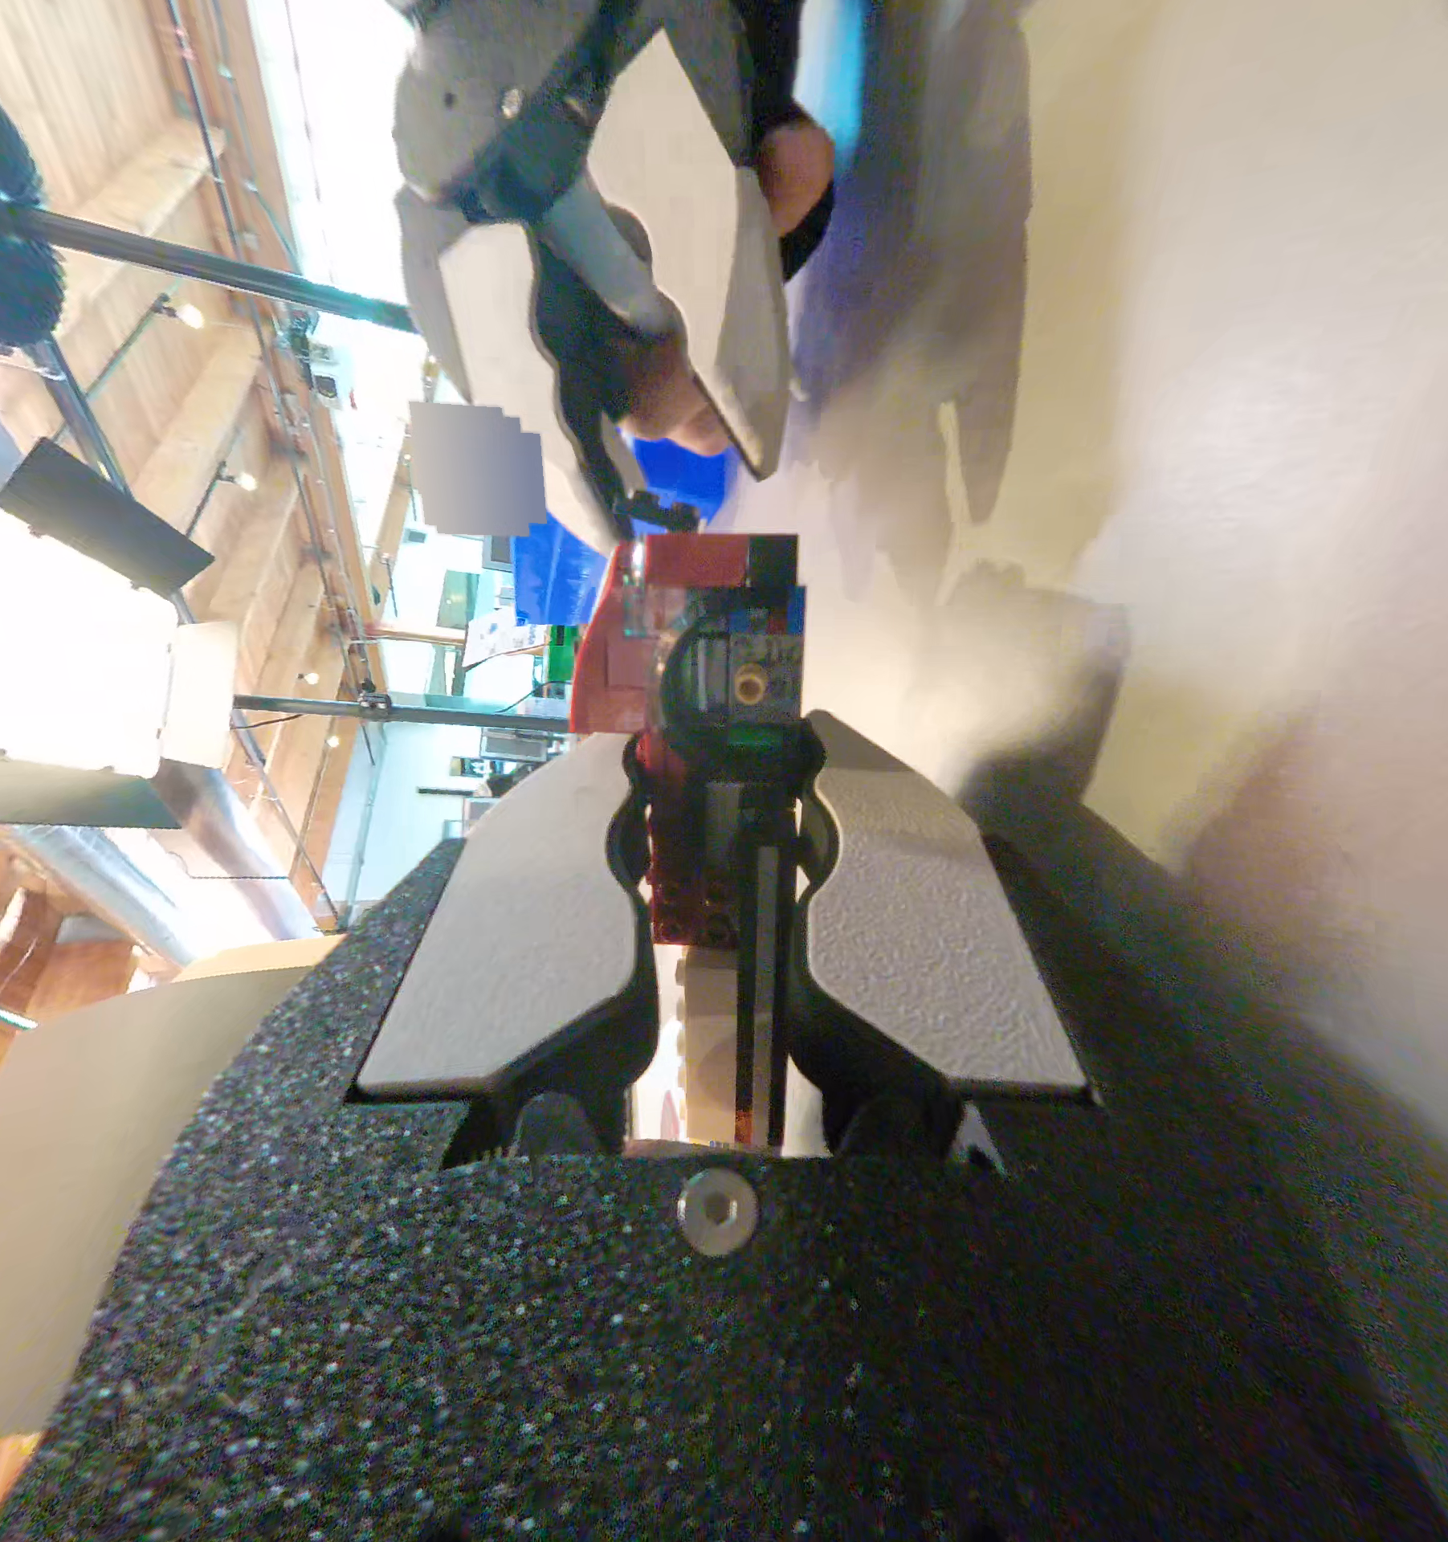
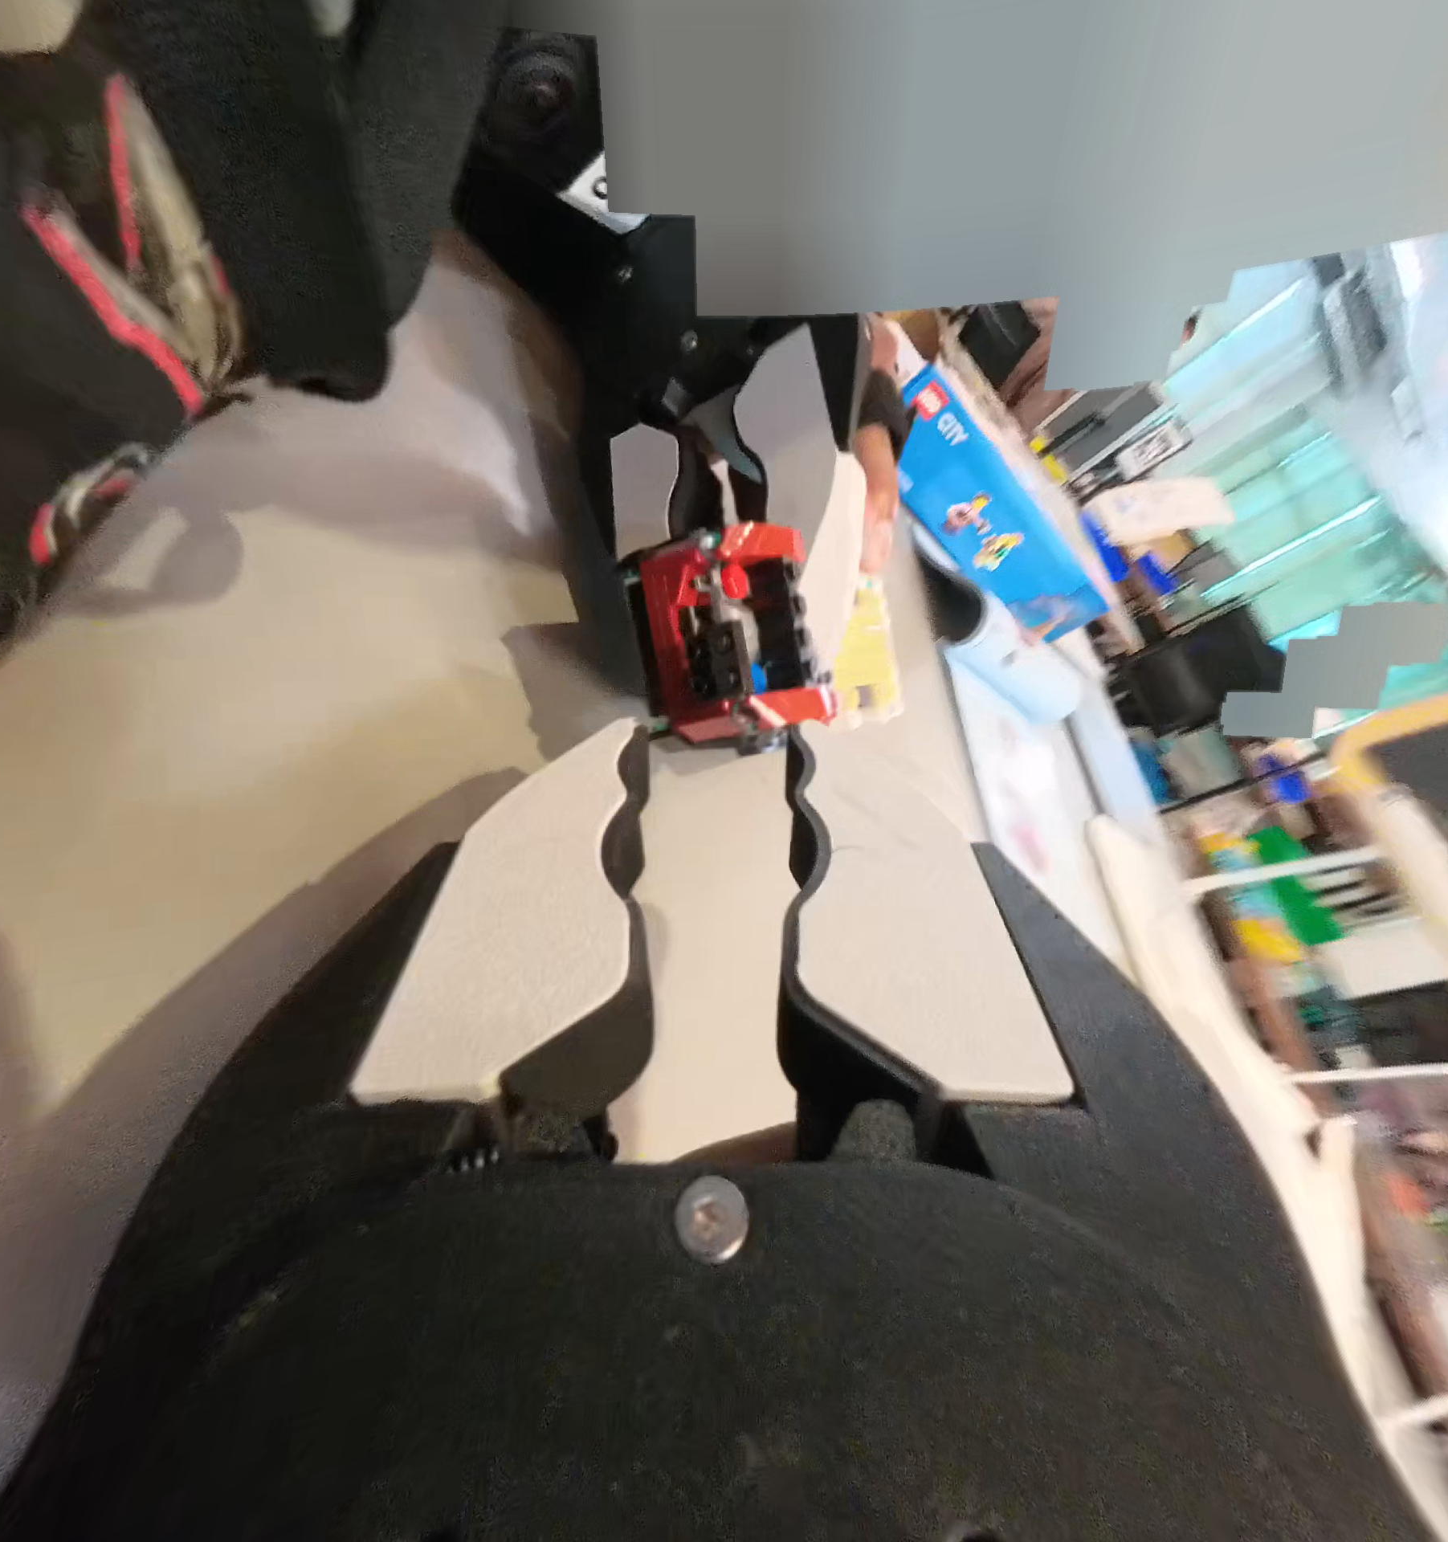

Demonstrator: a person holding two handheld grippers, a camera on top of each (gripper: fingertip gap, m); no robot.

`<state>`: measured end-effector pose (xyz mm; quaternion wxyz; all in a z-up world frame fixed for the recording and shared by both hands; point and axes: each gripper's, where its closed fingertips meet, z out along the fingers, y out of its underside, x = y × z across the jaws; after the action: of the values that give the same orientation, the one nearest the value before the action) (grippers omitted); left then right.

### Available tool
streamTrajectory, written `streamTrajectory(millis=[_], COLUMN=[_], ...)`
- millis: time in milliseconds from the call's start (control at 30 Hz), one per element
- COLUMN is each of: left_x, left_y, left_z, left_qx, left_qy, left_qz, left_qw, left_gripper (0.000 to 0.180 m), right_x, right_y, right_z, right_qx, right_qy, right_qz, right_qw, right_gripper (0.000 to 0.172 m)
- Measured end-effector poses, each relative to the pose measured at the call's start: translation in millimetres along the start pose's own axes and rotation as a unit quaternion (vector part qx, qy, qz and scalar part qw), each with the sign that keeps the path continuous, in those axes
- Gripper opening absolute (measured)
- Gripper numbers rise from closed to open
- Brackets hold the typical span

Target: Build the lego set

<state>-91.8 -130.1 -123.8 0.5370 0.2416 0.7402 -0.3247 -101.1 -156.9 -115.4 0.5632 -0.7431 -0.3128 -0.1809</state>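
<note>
Toy brick model (image 1: 708, 659), red and black with blue bits, sits clamped between the fingers of the left gripper (image 1: 724, 743), both pads pressed on its sides, held above a pale tabletop (image 1: 1246, 417). Right gripper (image 2: 716, 738) stands with its jaws moderately apart and bare, tips just short of the same model (image 2: 733, 630) and not touching it; table surface shows through the gap. Beyond the model a blue printed box (image 2: 996, 501) and a yellow toy piece (image 2: 866, 659) lie on the table, and cluttered shelves (image 2: 1288, 876) blur past on the right.
</note>
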Motion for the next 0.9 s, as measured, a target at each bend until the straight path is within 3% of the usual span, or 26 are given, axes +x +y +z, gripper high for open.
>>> streamTrajectory(millis=[133,300,500,900], left_x=[-5.1,-10.1,-17.1,-17.7], left_y=[-4.5,-5.7,-10.4,-9.4], left_z=[-0.5,-0.8,-3.6,-2.1], left_qx=[0.013,0.020,0.039,0.036], left_qy=[-0.022,-0.047,-0.078,-0.087], left_qz=[0.003,0.011,0.017,0.026], left_qw=[1.000,0.999,0.996,0.995], left_gripper=[0.032,0.032,0.032,0.032], right_x=[7.7,9.2,8.1,8.5], right_y=[-4.6,-13.3,-23.4,-22.0], right_z=[-3.0,-1.9,0.2,0.7], right_qx=[0.023,0.045,0.067,0.062], right_qy=[-0.048,-0.119,-0.138,-0.122], right_qz=[0.170,0.319,0.368,0.381], right_qw=[0.984,0.939,0.917,0.914], right_gripper=[0.035,0.031,0.030,0.027])
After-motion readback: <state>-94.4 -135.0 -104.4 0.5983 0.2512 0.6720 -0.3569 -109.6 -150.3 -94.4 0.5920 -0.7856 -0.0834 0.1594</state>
